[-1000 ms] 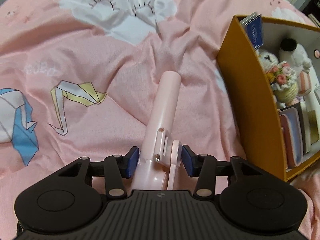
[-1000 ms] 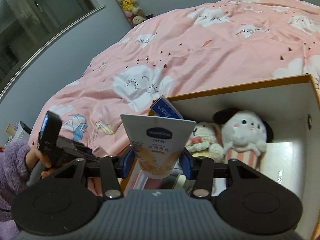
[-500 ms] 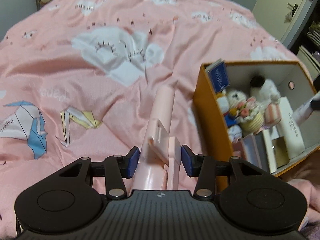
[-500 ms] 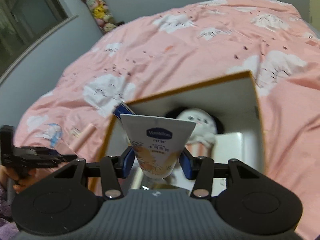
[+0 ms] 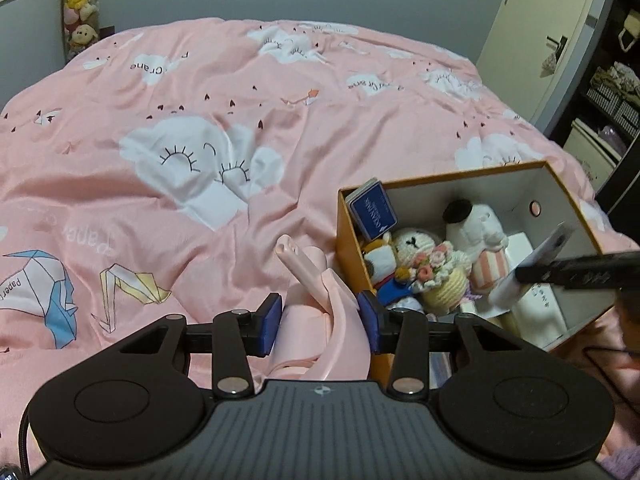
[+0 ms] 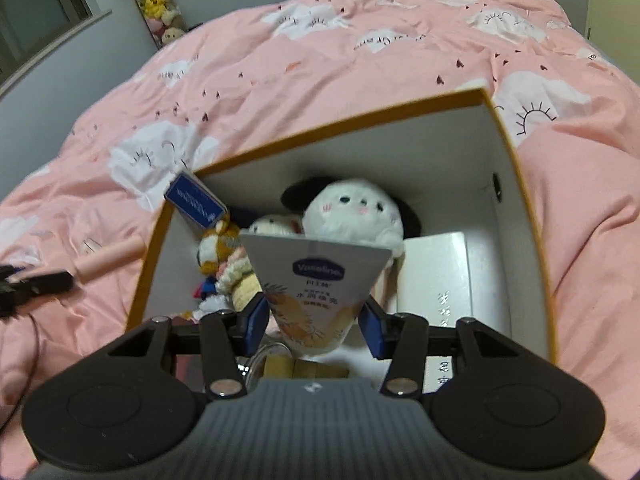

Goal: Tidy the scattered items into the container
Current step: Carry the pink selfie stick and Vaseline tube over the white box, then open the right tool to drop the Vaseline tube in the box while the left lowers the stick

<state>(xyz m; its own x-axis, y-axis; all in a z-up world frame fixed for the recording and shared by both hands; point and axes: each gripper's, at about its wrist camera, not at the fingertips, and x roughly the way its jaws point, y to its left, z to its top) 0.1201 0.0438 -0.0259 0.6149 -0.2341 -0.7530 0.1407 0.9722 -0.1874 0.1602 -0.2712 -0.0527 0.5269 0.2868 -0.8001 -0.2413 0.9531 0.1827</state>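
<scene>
Left fingers (image 5: pixel 319 322) are closing, blue pads pressed on both sides of a pink device (image 5: pixel 320 312), held off the bed (image 5: pixel 200 92) just beside the box's (image 5: pixel 352 264) orange outer wall; its slim handle end points up and away. Right fingers (image 6: pixel 314 322) sit partway apart, clamped on a Vaseline tube (image 6: pixel 316 288), flat crimped end up, hanging over the open box (image 6: pixel 516 184). From the left wrist view that tube (image 5: pixel 532 268) and its black tool reach in over the box's right side. Inside the box: a white plush (image 6: pixel 352 216) with black ears, a crocheted doll (image 5: pixel 412 246) with a flower basket, a blue card box (image 5: pixel 372 210) leaning in the back-left corner, a white carton (image 6: pixel 436 276) on the right.
</scene>
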